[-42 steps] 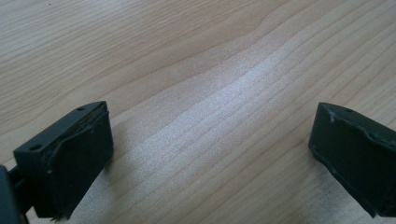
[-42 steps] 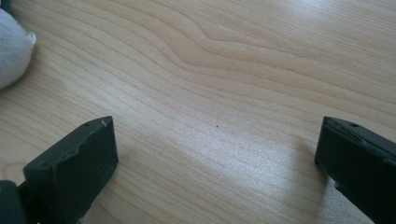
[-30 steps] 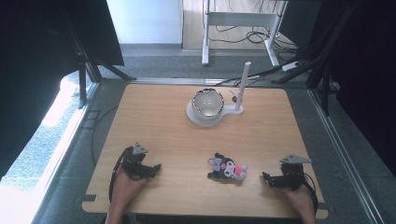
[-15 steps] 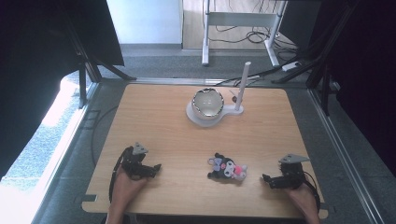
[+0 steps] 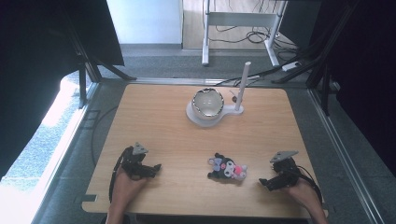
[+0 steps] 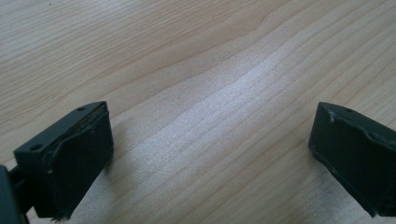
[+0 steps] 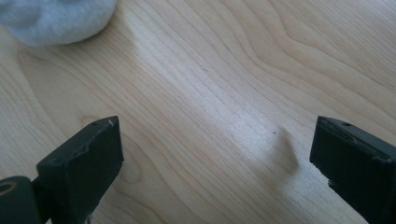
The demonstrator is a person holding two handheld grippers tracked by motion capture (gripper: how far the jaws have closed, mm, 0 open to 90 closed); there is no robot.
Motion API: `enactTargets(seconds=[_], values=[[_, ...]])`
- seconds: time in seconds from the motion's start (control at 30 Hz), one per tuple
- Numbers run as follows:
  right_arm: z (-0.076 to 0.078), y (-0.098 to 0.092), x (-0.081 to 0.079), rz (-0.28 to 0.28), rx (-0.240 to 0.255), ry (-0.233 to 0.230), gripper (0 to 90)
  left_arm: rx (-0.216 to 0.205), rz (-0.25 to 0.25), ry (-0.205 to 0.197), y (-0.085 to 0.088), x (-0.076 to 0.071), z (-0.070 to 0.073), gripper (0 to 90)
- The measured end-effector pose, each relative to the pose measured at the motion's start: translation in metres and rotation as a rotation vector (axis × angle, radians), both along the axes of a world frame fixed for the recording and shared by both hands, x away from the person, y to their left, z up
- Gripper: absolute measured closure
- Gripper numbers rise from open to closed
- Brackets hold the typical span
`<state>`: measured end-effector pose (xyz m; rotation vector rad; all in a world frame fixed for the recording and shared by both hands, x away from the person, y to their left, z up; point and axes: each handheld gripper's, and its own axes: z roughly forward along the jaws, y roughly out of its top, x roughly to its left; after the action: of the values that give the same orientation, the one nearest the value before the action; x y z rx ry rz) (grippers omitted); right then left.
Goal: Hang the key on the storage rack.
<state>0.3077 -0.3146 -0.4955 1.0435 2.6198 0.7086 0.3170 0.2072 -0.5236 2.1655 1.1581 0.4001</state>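
Plush toy lies on the desk between my hand-held grippers, nearer the right hand-held gripper. Jaws wide, empty, just closing slightly. Soft, light, squashy: pinch the head.

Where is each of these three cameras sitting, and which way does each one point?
High view: fixed above the person's side, looking forward and down on the wooden table, plush toy and bowl; both forearms, left gripper and right gripper show.
Left gripper view: rides on the left gripper, looking down at bare wood between its open black jaws.
Right gripper view: rides on the right gripper, jaws open, a pale soft thing at the top left corner.
Shared: both gripper views show the same tabletop.
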Motion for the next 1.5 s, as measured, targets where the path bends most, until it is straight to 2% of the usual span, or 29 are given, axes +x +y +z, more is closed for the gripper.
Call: enactTargets(seconds=[0.17, 0.2, 0.27, 0.33, 0.4, 0.43, 0.5, 0.63, 0.8, 1.07, 1.3, 1.37, 1.5], values=[[0.004, 0.008, 0.003, 0.041, -0.029, 0.034, 3.7, 0.0, 0.0, 0.0, 0.0, 0.0, 0.0, 0.0], [0.006, 0.013, 0.005, 0.066, -0.051, 0.052, 3.9, 0.0, 0.0, 0.0, 0.0, 0.0, 0.0, 0.0], [0.007, 0.016, 0.005, 0.076, -0.062, 0.06, 3.9, 0.0, 0.0, 0.0, 0.0, 0.0, 0.0, 0.0], [0.009, 0.024, 0.008, 0.11, -0.089, 0.08, 4.9, 0.0, 0.0, 0.0, 0.0, 0.0, 0.0, 0.0], [0.01, 0.026, 0.009, 0.12, -0.093, 0.086, 5.0, 0.0, 0.0, 0.0, 0.0, 0.0, 0.0, 0.0], [0.011, 0.033, 0.01, 0.149, -0.109, 0.106, 5.3, 0.0, 0.0, 0.0, 0.0, 0.0, 0.0, 0.0], [0.012, 0.036, 0.011, 0.162, -0.118, 0.118, 5.3, 0.0, 0.0, 0.0, 0.0, 0.0, 0.0, 0.0], [0.016, 0.052, 0.014, 0.229, -0.164, 0.139, 5.4, 0.001, -0.001, 0.0, 0.0, 0.0, 0.0, 0.0], [0.02, 0.068, 0.017, 0.282, -0.211, 0.148, 5.5, 0.0, -0.001, 0.0, 0.0, 0.0, 0.0, 0.0], [0.021, 0.088, 0.024, 0.338, -0.258, 0.167, 6.0, 0.001, 0.0, 0.0, 0.0, 0.0, 0.0, 0.0], [0.023, 0.112, 0.028, 0.38, -0.282, 0.185, 10.3, 0.001, -0.001, 0.001, 0.0, 0.0, 0.0, 0.0], [0.024, 0.122, 0.03, 0.409, -0.301, 0.188, 12.9, 0.001, -0.001, 0.001, 0.0, 0.0, 0.0, 0.0], [0.024, 0.134, 0.032, 0.416, -0.338, 0.195, 14.3, 0.001, -0.001, 0.001, 0.0, 0.0, 0.0, 0.0]])
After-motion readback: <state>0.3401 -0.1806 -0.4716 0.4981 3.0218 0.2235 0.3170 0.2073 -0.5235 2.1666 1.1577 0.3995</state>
